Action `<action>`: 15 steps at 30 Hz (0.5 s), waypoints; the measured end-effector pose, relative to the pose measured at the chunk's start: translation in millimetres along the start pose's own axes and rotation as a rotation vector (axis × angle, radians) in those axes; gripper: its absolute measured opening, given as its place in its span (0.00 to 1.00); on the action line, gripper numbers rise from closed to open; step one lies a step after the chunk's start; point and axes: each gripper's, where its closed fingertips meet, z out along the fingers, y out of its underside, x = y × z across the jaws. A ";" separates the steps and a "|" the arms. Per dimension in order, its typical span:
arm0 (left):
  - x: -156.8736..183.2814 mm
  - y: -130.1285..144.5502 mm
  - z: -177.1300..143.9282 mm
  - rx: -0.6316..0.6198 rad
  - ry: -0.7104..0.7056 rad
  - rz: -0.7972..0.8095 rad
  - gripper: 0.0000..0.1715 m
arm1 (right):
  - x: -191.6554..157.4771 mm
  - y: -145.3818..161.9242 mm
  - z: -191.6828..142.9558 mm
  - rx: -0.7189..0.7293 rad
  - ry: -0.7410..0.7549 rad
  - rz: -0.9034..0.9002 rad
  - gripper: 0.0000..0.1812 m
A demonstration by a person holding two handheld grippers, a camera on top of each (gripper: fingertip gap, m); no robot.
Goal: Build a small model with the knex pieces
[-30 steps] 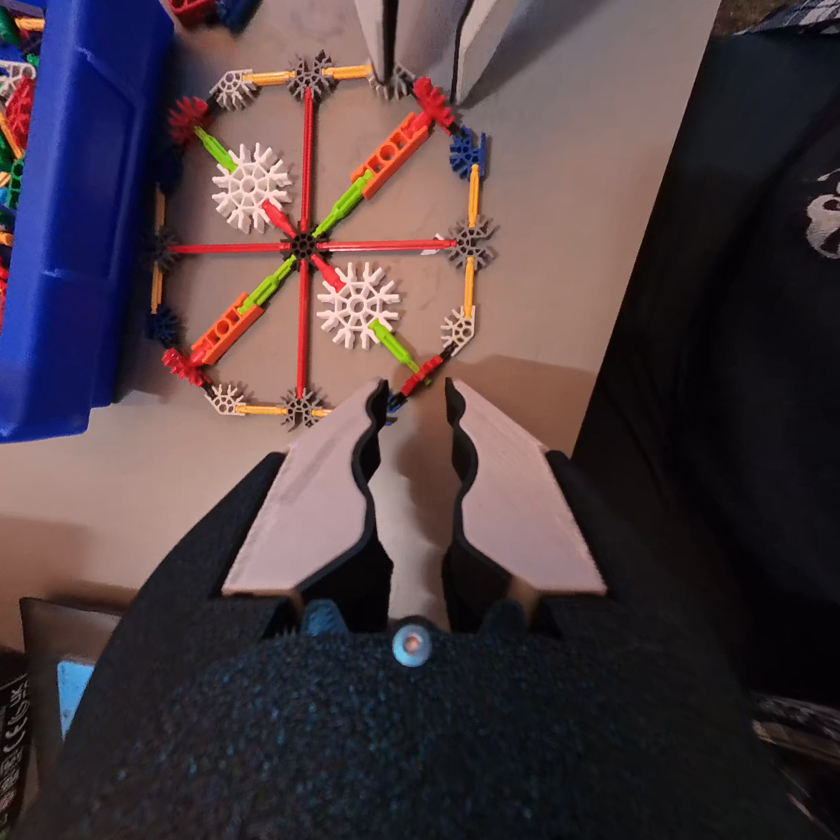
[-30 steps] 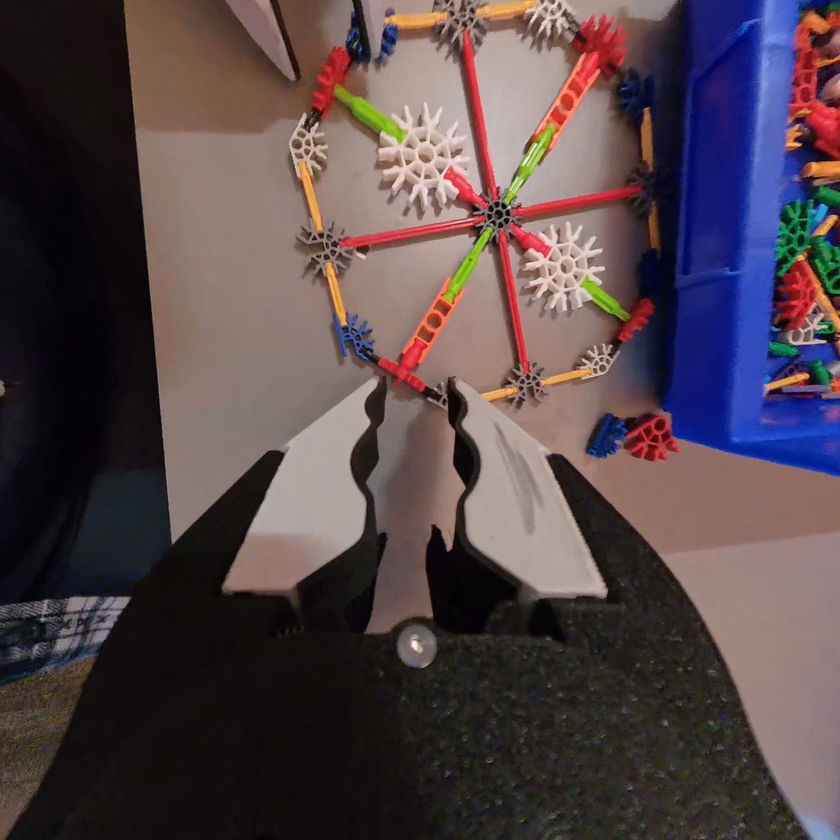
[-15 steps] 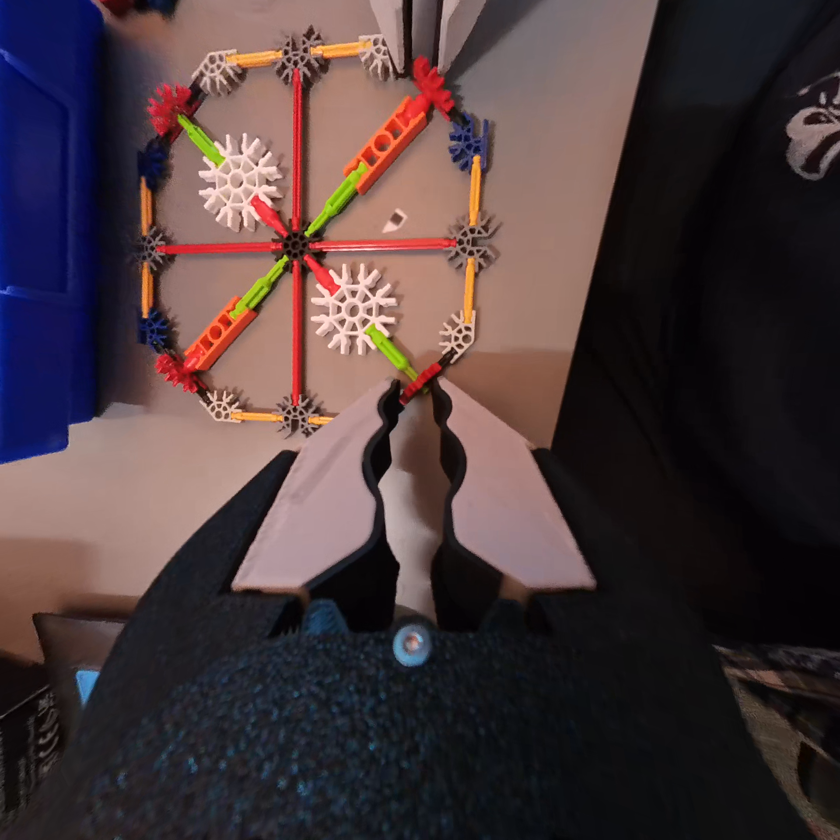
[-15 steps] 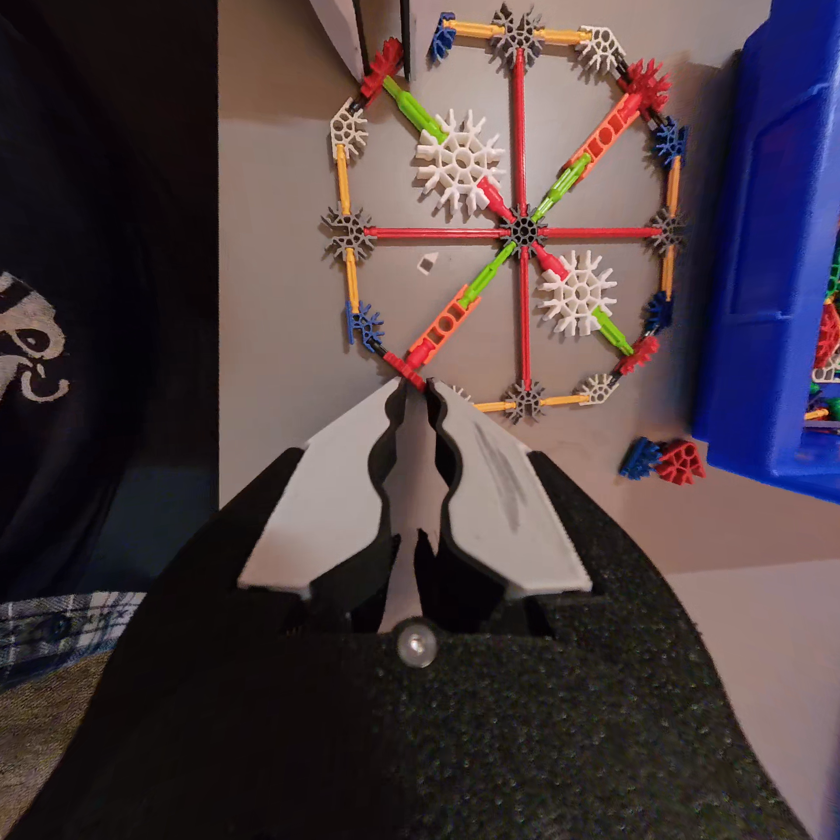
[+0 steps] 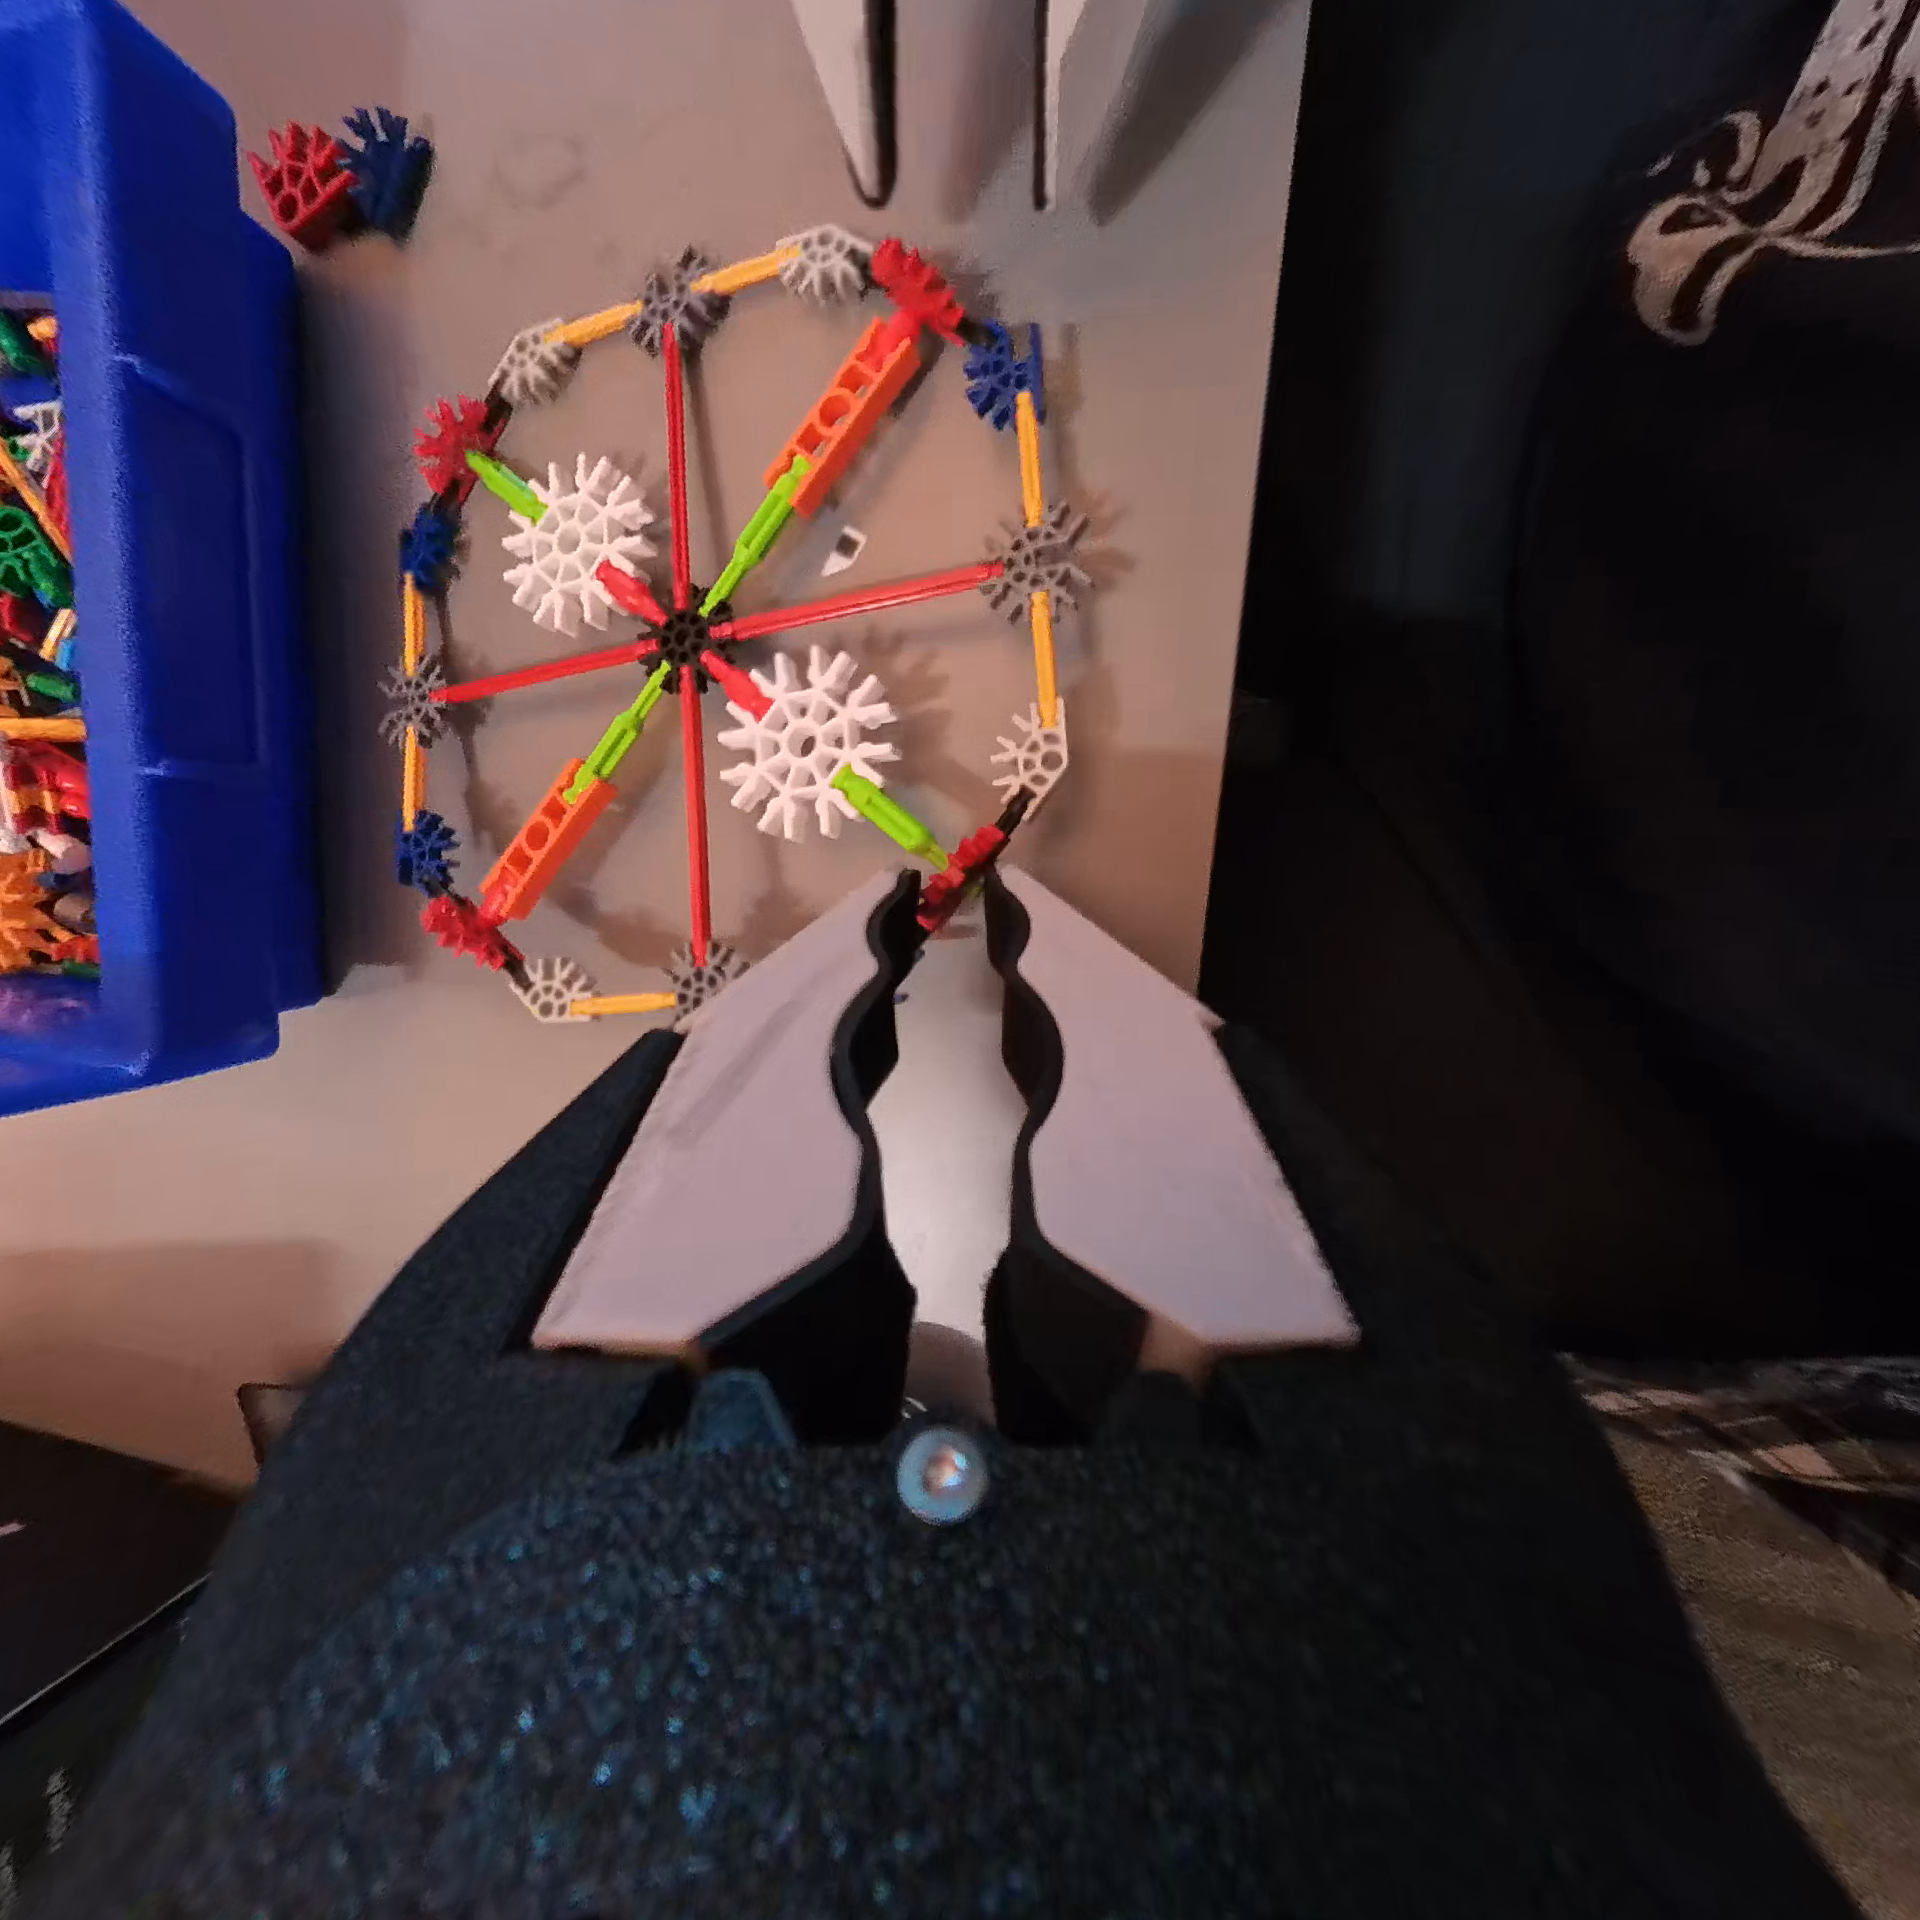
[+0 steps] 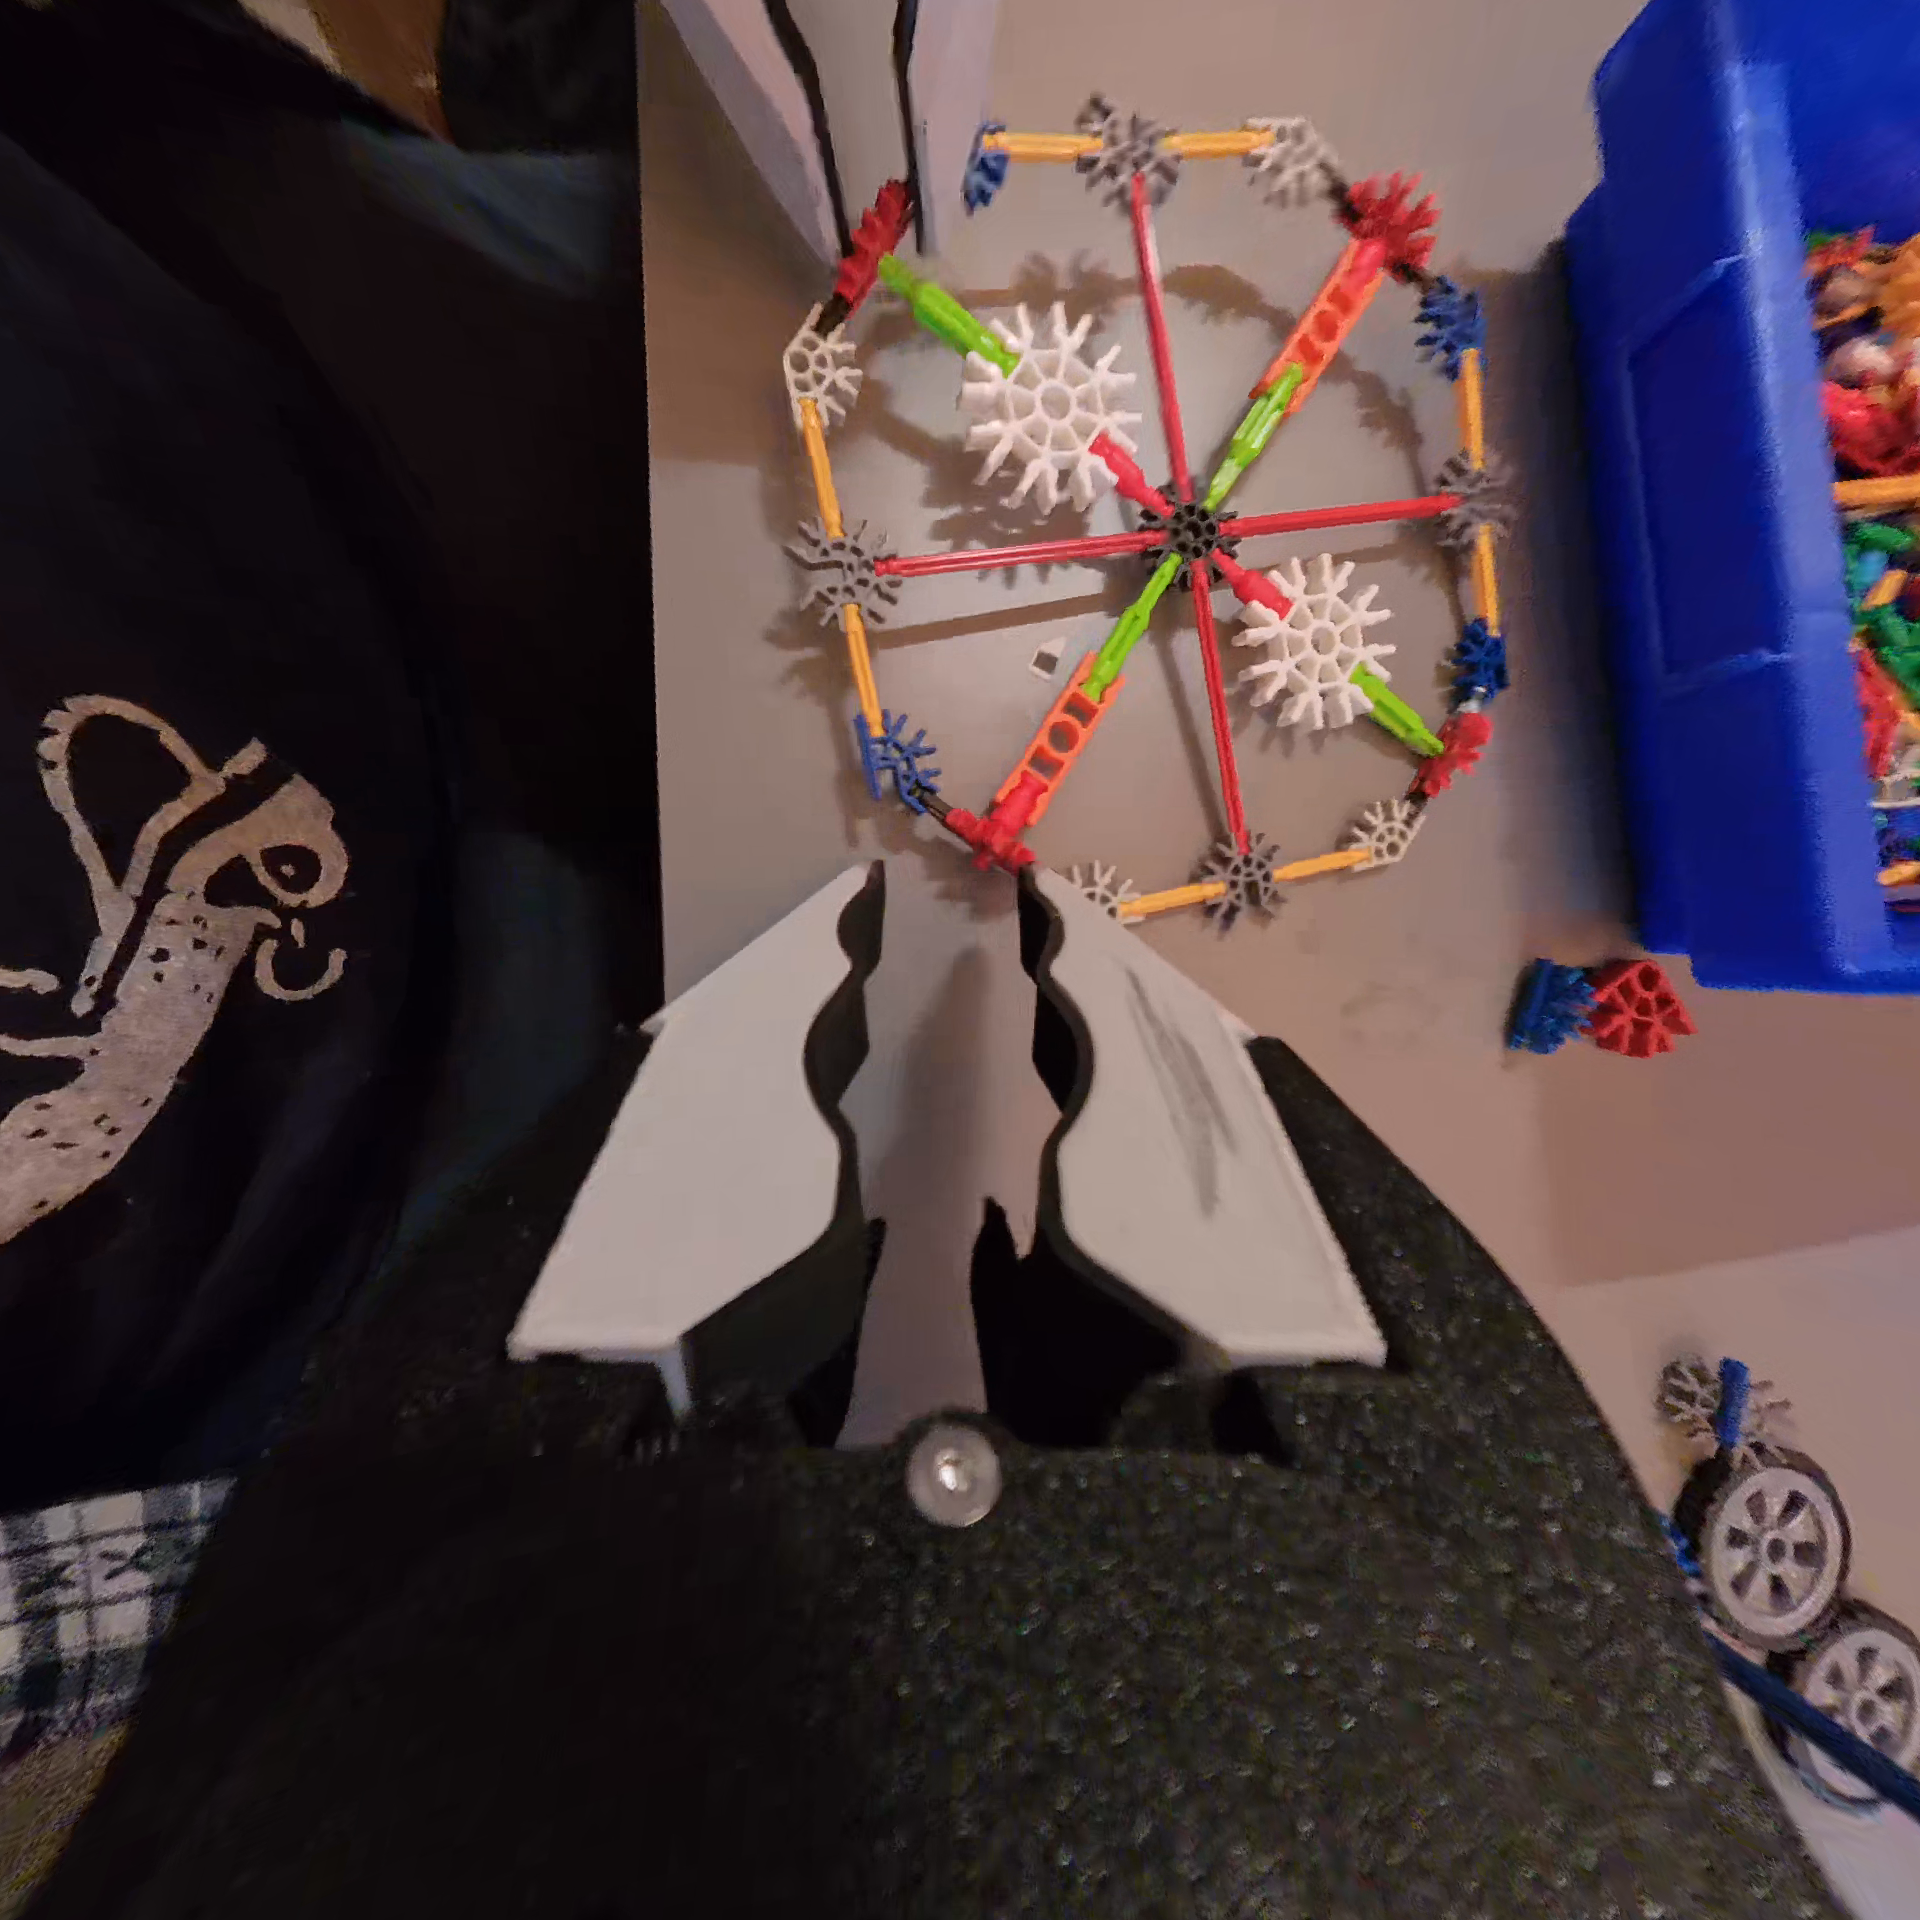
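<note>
Toy wheel, left hand-held gripper seemingly pinching rim

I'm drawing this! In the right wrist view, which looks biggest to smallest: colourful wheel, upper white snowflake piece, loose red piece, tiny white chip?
1. colourful wheel
2. upper white snowflake piece
3. loose red piece
4. tiny white chip

The rod-and-connector wheel lies flat on the surface, between the parts bin and the person's dark shirt. Two loose connectors sit just beside the bin's corner. The hand-held grippers flank the wheel's rim from opposite sides.
</note>
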 end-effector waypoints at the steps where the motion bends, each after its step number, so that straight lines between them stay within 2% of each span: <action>1: -0.5 -2.2 -1.7 0.013 0.006 -0.012 0.07 | 1.6 -1.4 -1.7 0.016 0.023 -0.006 0.15; 4: -2.3 -11.1 -8.2 0.065 0.036 -0.065 0.07 | 6.1 -8.5 -4.7 0.036 0.131 -0.070 0.23; 8: -5.7 -21.8 -16.5 0.117 0.081 -0.142 0.07 | 9.2 -26.5 -2.7 0.050 0.318 -0.215 0.27; 10: -7.1 -28.4 -21.5 0.145 0.107 -0.182 0.07 | 16.0 -31.1 -0.2 0.041 0.428 -0.269 0.27; 13: -10.1 -36.0 -28.5 0.172 0.146 -0.243 0.06 | 32.9 -29.8 -1.4 0.017 0.609 -0.343 0.20; 15: -10.6 -39.0 -32.5 0.178 0.181 -0.276 0.06 | 38.5 -29.0 -1.9 0.015 0.667 -0.371 0.17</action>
